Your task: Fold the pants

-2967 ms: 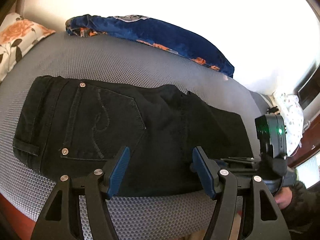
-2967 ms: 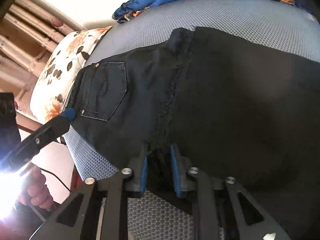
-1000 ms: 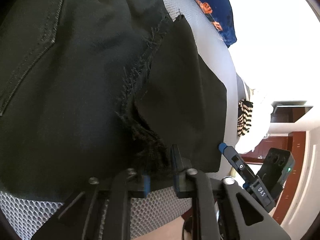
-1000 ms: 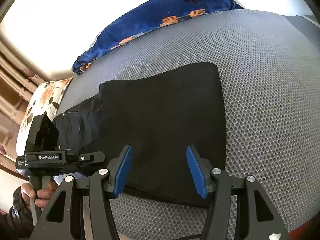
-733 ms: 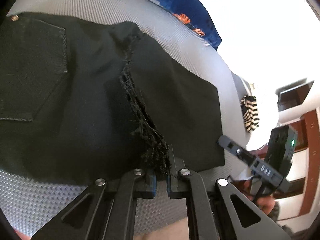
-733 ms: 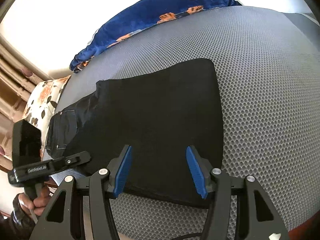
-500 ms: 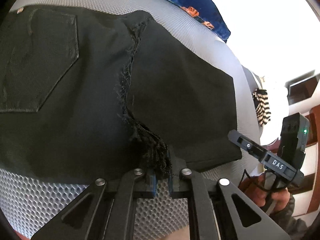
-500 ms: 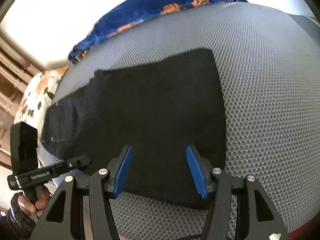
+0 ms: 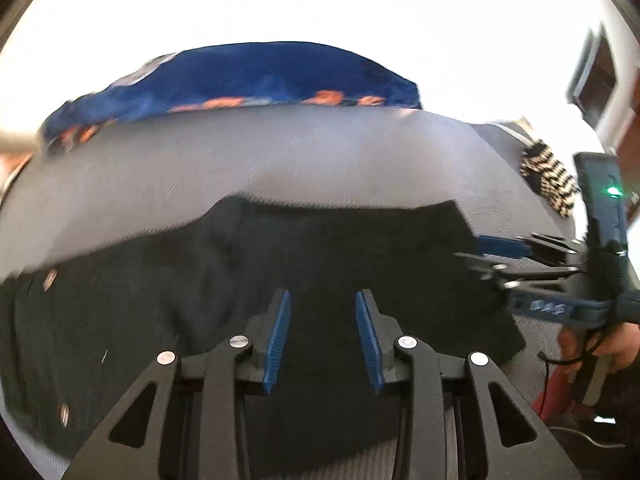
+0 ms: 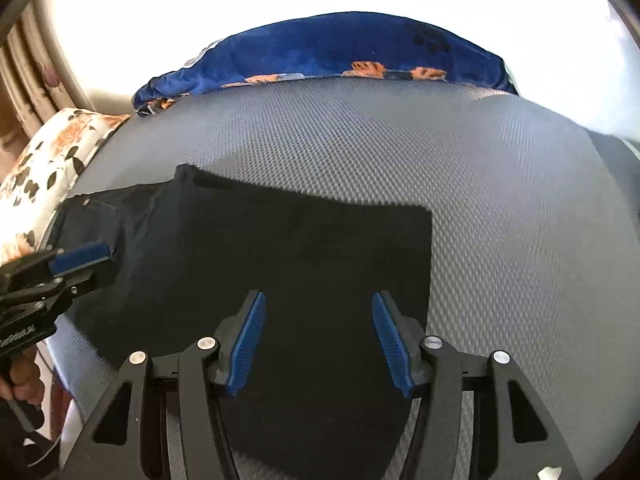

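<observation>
Both grippers, left and right, hover spread and empty above the half-folded pants; next probably grip an end for another fold.

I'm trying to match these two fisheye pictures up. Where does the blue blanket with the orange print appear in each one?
Left wrist view: the blue blanket lies across the upper middle, behind the black pants.
Right wrist view: the blue blanket arcs along the top centre, at the far edge of the grey mesh mattress.
Shared landmark: the black pants, lying flat in front of it.
</observation>
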{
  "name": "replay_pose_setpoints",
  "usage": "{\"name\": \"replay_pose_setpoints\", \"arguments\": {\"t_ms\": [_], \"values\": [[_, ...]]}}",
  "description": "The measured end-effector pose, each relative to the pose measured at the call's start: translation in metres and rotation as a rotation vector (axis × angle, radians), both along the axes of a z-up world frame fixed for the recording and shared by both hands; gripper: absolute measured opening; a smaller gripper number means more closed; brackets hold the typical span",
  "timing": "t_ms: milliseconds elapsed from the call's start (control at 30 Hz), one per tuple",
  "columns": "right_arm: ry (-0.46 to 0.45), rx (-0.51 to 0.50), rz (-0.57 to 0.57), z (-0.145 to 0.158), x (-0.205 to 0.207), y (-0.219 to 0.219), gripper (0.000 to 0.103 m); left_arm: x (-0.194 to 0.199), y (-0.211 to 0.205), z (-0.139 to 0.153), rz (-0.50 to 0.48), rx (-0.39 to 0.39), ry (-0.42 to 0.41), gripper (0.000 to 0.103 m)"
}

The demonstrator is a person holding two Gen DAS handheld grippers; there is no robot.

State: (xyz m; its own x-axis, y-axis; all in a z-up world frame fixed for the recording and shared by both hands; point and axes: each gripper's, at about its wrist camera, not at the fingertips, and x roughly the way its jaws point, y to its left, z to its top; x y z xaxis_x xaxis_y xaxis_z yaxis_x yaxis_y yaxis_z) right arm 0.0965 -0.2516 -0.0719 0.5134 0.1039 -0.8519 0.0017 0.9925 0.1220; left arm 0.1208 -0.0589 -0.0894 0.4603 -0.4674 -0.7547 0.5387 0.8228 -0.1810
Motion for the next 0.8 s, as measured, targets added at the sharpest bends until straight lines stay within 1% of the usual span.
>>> {"name": "replay_pose_setpoints", "arguments": {"t_ms": [33, 100, 200, 233, 333, 367, 433, 467, 567, 667, 733, 800], "values": [[0.001, -0.013, 0.004, -0.002, 0.005, 0.001, 0.053, 0.008, -0.007, -0.003, -0.012, -0.003, 0.005, 0.036], [0.009, -0.03, 0.019, -0.007, 0.019, 0.003, 0.053, 0.026, -0.018, -0.01, -0.031, -0.02, 0.041, 0.036], [0.019, -0.037, 0.021, -0.015, 0.034, 0.002, 0.053, 0.052, -0.021, -0.023, -0.021, -0.039, 0.1, 0.036], [0.018, -0.051, 0.017, -0.017, 0.037, 0.001, 0.053, 0.061, -0.023, -0.028, -0.011, -0.039, 0.115, 0.036], [0.033, -0.08, 0.016, -0.027, 0.045, 0.0, 0.051, 0.077, -0.023, -0.044, 0.03, -0.002, 0.132, 0.036], [0.038, -0.089, 0.014, -0.03, 0.048, -0.001, 0.051, 0.081, -0.023, -0.049, 0.036, -0.005, 0.141, 0.036], [0.036, -0.096, 0.01, -0.032, 0.049, -0.001, 0.051, 0.081, -0.018, -0.051, 0.029, -0.031, 0.132, 0.036], [0.036, -0.1, 0.009, -0.033, 0.051, -0.001, 0.051, 0.081, -0.018, -0.052, 0.024, -0.031, 0.13, 0.036], [0.042, -0.092, 0.001, -0.032, 0.053, -0.001, 0.051, 0.072, -0.017, -0.049, 0.022, 0.012, 0.107, 0.036], [0.048, -0.086, 0.0, -0.027, 0.046, -0.001, 0.051, 0.055, -0.013, -0.042, 0.026, 0.062, 0.055, 0.036], [0.049, -0.069, 0.005, -0.023, 0.036, 0.001, 0.052, 0.041, -0.006, -0.041, 0.015, 0.066, 0.046, 0.039], [0.057, -0.064, 0.011, -0.021, 0.024, 0.004, 0.052, 0.026, 0.003, -0.043, 0.021, 0.073, 0.053, 0.04]]}}
